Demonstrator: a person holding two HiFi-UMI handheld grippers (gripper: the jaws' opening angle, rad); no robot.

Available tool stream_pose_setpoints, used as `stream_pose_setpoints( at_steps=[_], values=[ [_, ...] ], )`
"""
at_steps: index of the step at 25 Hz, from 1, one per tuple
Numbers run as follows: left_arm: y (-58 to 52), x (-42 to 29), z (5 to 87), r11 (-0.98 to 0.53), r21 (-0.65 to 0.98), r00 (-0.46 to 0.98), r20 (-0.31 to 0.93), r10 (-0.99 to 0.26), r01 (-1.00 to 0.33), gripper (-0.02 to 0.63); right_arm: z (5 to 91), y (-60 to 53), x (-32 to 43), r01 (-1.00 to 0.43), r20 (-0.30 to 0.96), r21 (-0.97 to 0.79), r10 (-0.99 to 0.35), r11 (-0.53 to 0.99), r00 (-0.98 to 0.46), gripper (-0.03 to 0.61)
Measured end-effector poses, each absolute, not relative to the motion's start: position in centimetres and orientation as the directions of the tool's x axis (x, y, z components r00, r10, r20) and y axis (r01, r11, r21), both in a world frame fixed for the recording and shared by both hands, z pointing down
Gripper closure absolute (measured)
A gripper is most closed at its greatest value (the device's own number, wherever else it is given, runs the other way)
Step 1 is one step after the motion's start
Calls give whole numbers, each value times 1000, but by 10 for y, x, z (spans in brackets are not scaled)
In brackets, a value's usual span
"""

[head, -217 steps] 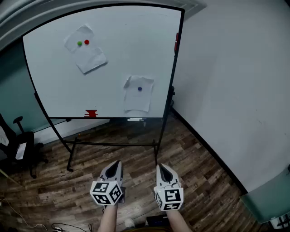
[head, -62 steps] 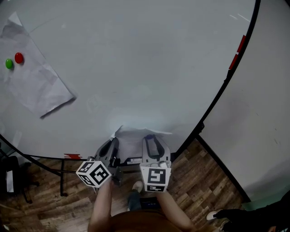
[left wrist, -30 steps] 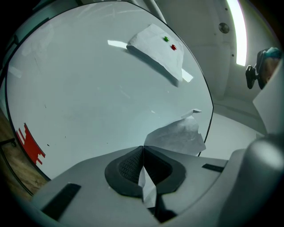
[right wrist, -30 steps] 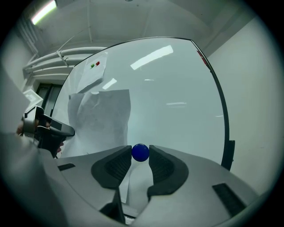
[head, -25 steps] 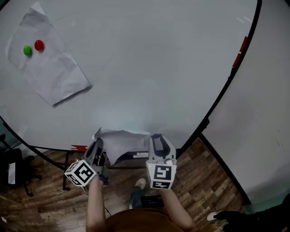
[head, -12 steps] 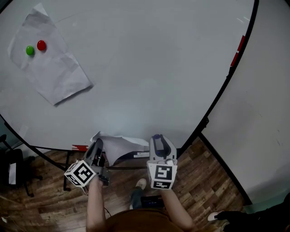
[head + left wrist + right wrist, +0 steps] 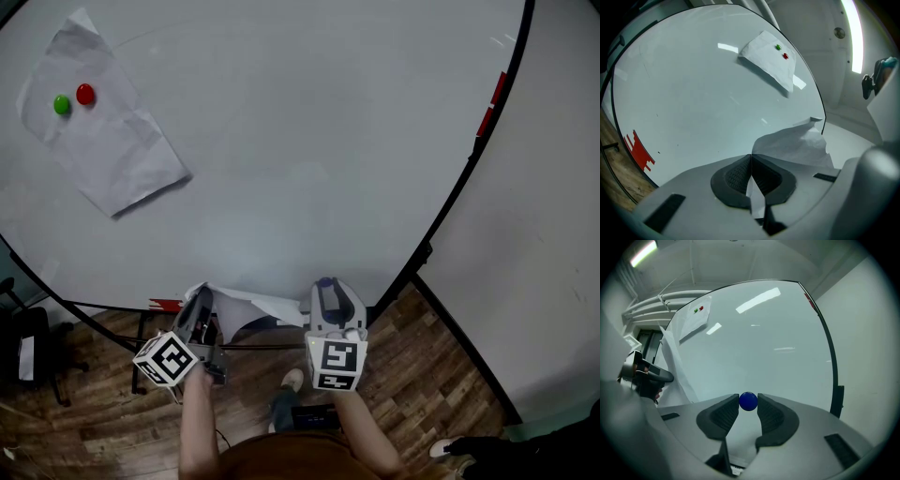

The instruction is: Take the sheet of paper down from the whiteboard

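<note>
My left gripper point(image 7: 202, 302) point(image 7: 750, 161) is shut on a crumpled white sheet of paper point(image 7: 251, 307) point(image 7: 797, 143), which hangs off the whiteboard point(image 7: 300, 159) near its lower edge. My right gripper point(image 7: 325, 286) point(image 7: 748, 405) is shut on a small blue magnet point(image 7: 748, 401), just in front of the board. A second sheet of paper point(image 7: 98, 141) point(image 7: 769, 58) point(image 7: 693, 317) stays pinned at the upper left under a green magnet point(image 7: 62, 105) and a red magnet point(image 7: 85, 94).
The whiteboard's black frame point(image 7: 469, 169) runs down the right, with red markers point(image 7: 490, 108) clipped on it. A grey wall point(image 7: 544, 244) stands to the right. Wood floor point(image 7: 422, 375) lies below, with a black chair point(image 7: 28, 356) at the far left and a red object point(image 7: 165, 306) on the tray.
The held sheet has sagged lower and folded toward the left gripper over the last second. Before that, both grippers came up to the board and the sheet came off from under the blue magnet.
</note>
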State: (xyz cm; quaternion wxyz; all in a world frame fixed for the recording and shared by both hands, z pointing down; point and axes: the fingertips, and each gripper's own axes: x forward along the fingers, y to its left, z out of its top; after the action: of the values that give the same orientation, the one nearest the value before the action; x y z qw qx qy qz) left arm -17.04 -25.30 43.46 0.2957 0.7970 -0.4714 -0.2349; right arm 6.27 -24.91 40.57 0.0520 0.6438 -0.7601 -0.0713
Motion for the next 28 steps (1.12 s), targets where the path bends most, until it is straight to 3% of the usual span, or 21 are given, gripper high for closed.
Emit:
stream_pose_setpoints(
  at_steps=[28],
  values=[
    [-254,-178,439,-364,704,436,-86,-896,-609,591,412,-254,53,-965,13,187,-983,185,-186,442]
  ],
)
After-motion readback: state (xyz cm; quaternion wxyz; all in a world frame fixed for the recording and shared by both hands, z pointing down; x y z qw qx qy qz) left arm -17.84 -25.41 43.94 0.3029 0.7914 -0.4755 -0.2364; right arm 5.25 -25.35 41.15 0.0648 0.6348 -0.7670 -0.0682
